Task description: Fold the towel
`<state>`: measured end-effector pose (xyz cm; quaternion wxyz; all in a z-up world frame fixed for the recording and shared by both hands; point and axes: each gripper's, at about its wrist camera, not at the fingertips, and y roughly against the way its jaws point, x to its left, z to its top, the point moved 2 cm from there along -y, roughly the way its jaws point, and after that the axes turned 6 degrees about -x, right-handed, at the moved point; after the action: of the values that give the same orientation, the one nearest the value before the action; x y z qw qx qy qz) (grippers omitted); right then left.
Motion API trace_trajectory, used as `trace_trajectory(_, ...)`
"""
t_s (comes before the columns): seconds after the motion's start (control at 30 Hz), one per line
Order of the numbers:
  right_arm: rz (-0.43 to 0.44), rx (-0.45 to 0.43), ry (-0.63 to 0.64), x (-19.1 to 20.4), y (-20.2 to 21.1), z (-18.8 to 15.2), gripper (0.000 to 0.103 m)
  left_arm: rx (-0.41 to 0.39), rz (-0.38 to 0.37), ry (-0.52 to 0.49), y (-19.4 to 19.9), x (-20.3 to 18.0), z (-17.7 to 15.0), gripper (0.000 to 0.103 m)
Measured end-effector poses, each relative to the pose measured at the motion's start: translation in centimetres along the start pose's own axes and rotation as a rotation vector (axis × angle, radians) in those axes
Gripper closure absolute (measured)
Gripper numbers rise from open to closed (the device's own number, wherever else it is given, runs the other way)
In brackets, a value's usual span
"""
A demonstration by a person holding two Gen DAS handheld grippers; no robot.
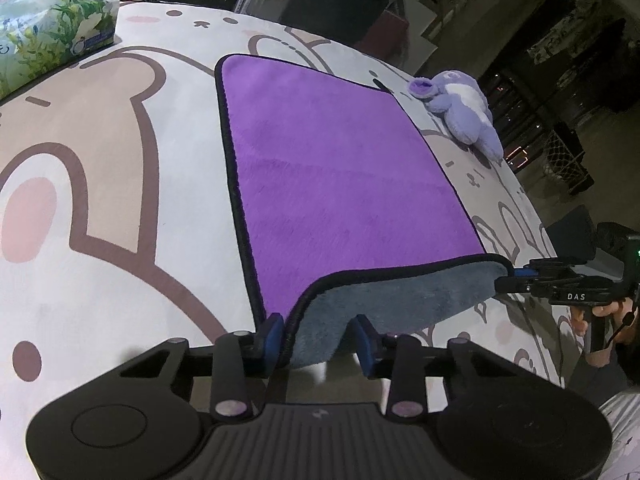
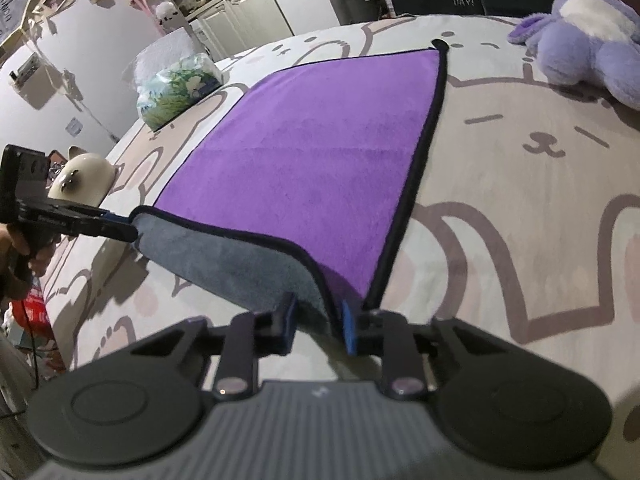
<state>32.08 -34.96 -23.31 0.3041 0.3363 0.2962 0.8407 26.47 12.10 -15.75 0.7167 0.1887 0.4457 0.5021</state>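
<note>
A purple towel [image 1: 336,168] with a black hem and a grey underside lies spread on a cartoon-bear cloth; it also shows in the right wrist view [image 2: 312,152]. Its near edge is lifted and curled, showing the grey side [image 1: 400,300]. My left gripper [image 1: 316,340] is shut on the near left corner. My right gripper [image 2: 318,328] is shut on the near right corner. Each gripper shows in the other's view, the right gripper [image 1: 508,280] at the right and the left gripper [image 2: 128,228] at the left, both pinching the raised edge.
A purple plush toy [image 1: 464,112] lies right of the towel, also in the right wrist view [image 2: 584,40]. A tissue pack [image 1: 52,28] sits at the far left [image 2: 180,88]. A white cat-shaped figure [image 2: 80,180] stands at the cloth's left edge.
</note>
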Motion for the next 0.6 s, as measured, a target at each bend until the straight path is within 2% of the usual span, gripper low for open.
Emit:
trace_trajectory(0.2, -0.013, 0.012, 0.038, 0.6, -0.1, -0.2, 0.081, 0.006, 0.018, -0.006, -0.1, 0.1, 0.1, 0.072)
trace_trajectory(0.3, -0.025, 0.012, 0.061, 0.8, -0.2, -0.1, 0.083, 0.009, 0.039, -0.015, -0.1, 0.1, 0.1, 0.080)
trace_trajectory(0.37, -0.029, 0.015, 0.071, 0.9, -0.2, -0.2, 0.090, 0.011, 0.054, -0.020, -0.1, 0.1, 0.1, 0.087)
trace_trajectory(0.43, -0.027, 0.015, 0.075, 0.9, -0.1, -0.2, 0.093, 0.012, 0.066, -0.029, -0.1, 0.1, 0.0, 0.093)
trace_trajectory(0.6, -0.026, 0.007, 0.083, 1.2, 0.0, 0.0, 0.095, -0.003, 0.082, -0.056, 0.3, -0.2, 0.2, 0.097)
